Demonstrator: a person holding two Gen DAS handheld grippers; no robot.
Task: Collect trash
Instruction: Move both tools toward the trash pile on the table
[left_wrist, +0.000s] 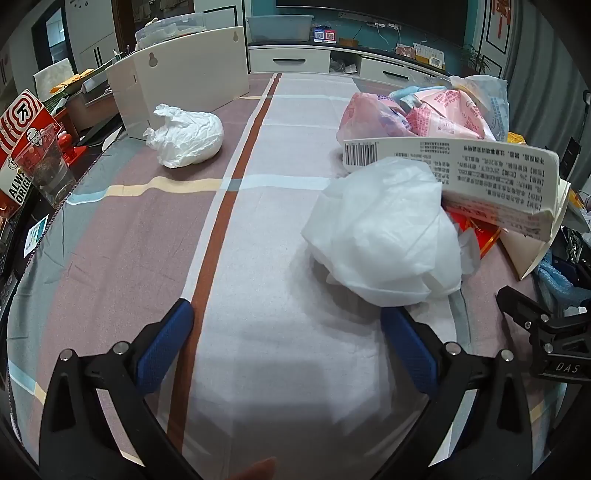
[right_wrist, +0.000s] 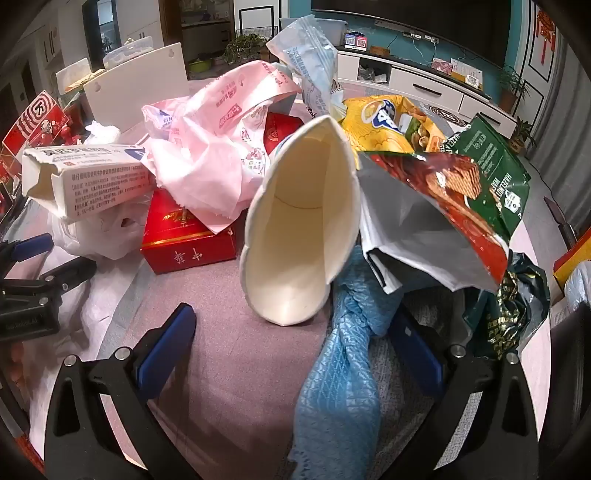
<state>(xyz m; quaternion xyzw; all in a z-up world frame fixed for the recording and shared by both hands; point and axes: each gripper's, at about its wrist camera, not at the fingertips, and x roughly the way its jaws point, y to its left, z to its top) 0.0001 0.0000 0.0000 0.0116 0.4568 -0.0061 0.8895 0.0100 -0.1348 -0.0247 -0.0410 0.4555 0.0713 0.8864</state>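
Observation:
My left gripper (left_wrist: 286, 321) is open and empty above the striped tablecloth (left_wrist: 240, 258). A white crumpled wrapper (left_wrist: 384, 236) lies just ahead of its right finger. A white printed carton (left_wrist: 480, 177) lies over it, with pink bags (left_wrist: 410, 114) behind. A crumpled white tissue (left_wrist: 186, 134) lies at far left. My right gripper (right_wrist: 291, 325) is open and empty. A squashed white paper cup (right_wrist: 299, 229) lies just ahead of it, mouth toward me. A blue cloth (right_wrist: 343, 369) lies between its fingers, by the right one. A red box (right_wrist: 184, 236), pink bags (right_wrist: 218, 147) and snack bags (right_wrist: 443, 177) make up the pile.
A white board box (left_wrist: 184, 77) stands at the back left of the table. A plastic cup (left_wrist: 46, 170) and red KFC packaging (left_wrist: 22, 125) sit off the left edge. The right gripper shows at the right in the left wrist view (left_wrist: 546, 325).

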